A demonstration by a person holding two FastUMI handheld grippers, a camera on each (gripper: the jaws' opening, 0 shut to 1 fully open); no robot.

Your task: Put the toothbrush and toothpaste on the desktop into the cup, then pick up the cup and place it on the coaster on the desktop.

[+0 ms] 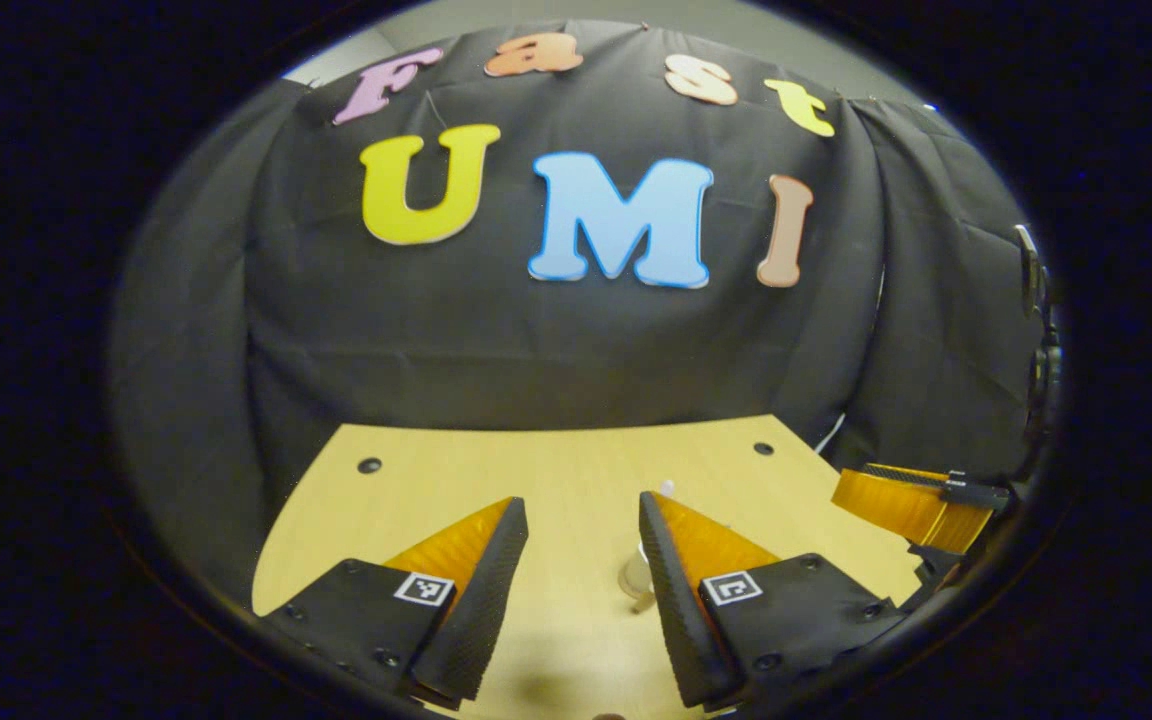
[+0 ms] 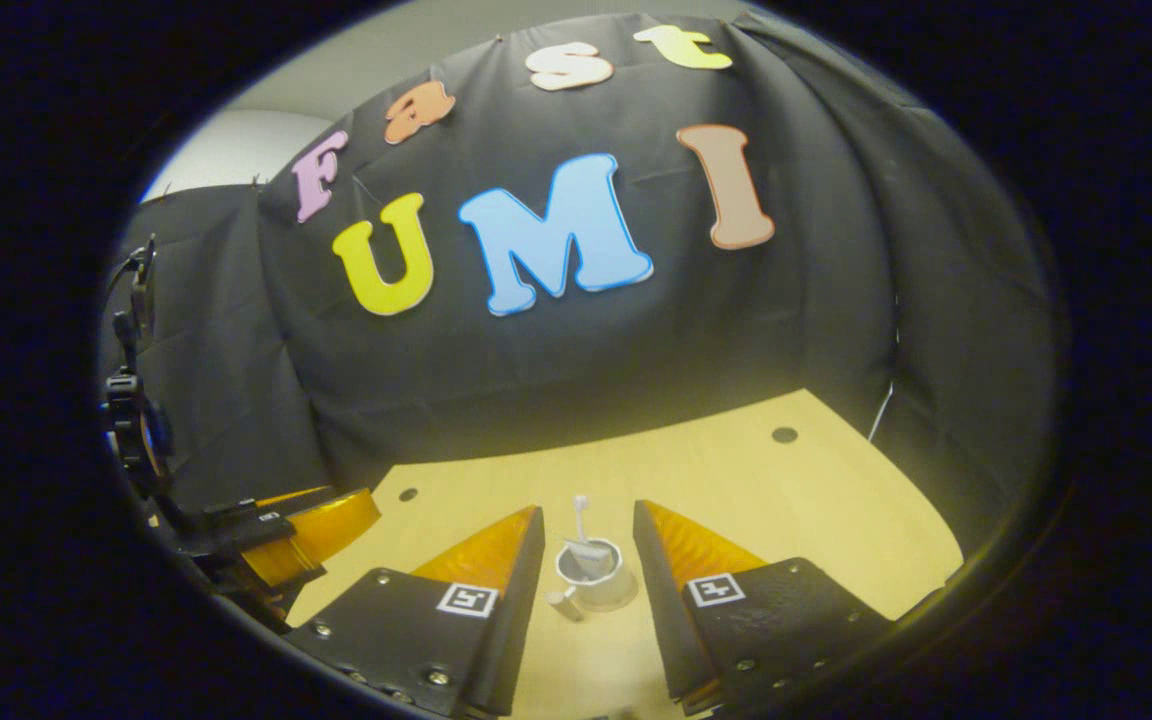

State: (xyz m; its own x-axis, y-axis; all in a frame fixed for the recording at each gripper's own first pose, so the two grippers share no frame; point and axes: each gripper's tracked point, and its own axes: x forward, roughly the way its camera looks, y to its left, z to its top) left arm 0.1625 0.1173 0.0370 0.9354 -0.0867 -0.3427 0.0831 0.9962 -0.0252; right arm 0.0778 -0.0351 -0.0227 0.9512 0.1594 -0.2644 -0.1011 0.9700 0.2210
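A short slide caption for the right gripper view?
Open tongs above a cup holding a toothbrush on the desktop.

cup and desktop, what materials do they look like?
Cup: looks like pale glazed ceramic or plastic; smooth wall, light rim, small side handle. Too small to tell which. A toothbrush stands in it.
Desktop: looks like light wood or wood-look laminate; even yellow-tan, matt, faint grain, dark round holes near the corners. Real wood or veneer can't be told.

Cup (image 2: 593, 577) on desktop (image 2: 816, 510); toothbrush (image 2: 582, 520) upright inside.
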